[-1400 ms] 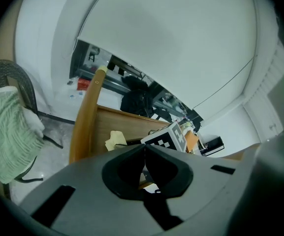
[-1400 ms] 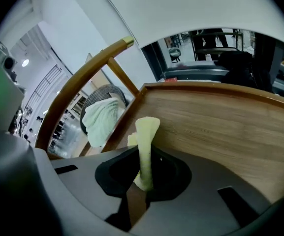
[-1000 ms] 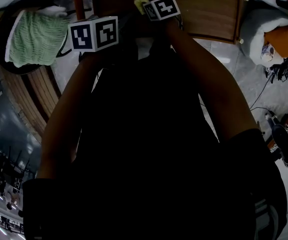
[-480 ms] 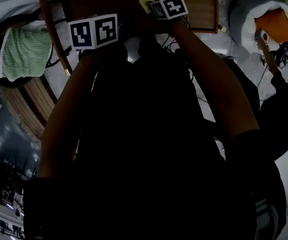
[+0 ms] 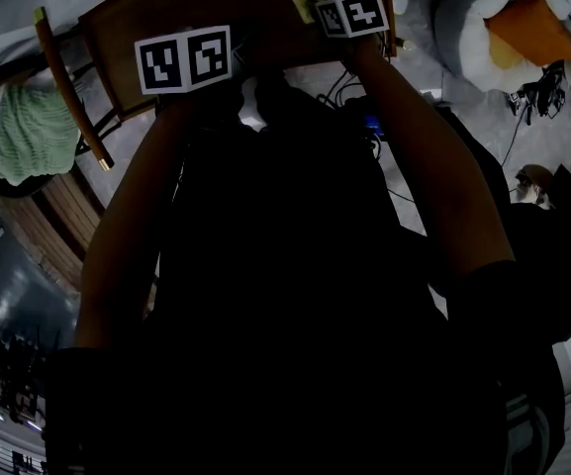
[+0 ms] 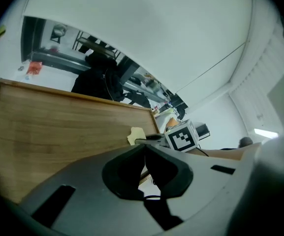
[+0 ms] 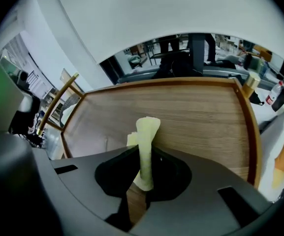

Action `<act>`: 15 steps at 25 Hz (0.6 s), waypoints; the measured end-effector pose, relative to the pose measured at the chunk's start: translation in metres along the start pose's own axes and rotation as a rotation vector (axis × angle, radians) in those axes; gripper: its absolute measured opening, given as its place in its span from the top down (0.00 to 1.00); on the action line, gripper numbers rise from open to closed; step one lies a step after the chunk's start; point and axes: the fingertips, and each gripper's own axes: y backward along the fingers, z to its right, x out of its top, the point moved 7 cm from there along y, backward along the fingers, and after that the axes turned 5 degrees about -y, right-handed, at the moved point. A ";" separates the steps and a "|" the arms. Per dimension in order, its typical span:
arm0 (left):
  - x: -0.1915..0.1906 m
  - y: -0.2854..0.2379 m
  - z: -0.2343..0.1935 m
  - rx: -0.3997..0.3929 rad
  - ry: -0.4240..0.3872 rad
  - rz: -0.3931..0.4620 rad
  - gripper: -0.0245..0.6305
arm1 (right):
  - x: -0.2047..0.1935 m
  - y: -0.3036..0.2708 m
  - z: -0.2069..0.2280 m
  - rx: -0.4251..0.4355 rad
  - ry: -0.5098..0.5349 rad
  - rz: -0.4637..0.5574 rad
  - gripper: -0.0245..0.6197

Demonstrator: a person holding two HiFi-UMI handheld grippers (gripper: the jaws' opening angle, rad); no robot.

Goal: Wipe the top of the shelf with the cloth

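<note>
My right tongs [image 7: 142, 154] are clamped on the cloth [image 7: 145, 132], a pale yellow folded strip. It runs up between the two jaws and sticks out beyond their tips. Straight ahead of these jaws lies the shelf top [image 7: 196, 107], a brown wooden board with a paler raised edge along its far side and its right side. The free end of the cloth shows against the wood just past the jaw tips. I cannot tell whether it presses on the board or hangs a little above it.

My left tongs [image 6: 144, 146] are pinched together with nothing between the jaws. They are held beside the right pair, over the near edge of the same board, which spreads out ahead of them and to their left. To the right of their tips, close by, I see the cloth's end poking out and the right tongs' marker cube [image 6: 182, 136] just behind it.

From above, both cubes sit side by side at the near edge of the shelf. A green towel [image 5: 26, 135] lies well off to the left of my left tongs.
</note>
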 end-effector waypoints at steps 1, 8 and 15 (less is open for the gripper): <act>-0.001 -0.005 0.005 -0.005 -0.002 -0.002 0.94 | -0.002 0.004 0.008 -0.009 -0.006 0.004 0.88; -0.007 -0.032 0.027 -0.027 -0.006 -0.014 0.94 | -0.010 0.030 0.049 -0.079 -0.047 0.030 0.88; -0.007 -0.039 0.035 -0.031 -0.003 -0.001 0.94 | -0.014 0.048 0.081 -0.195 -0.103 0.029 0.88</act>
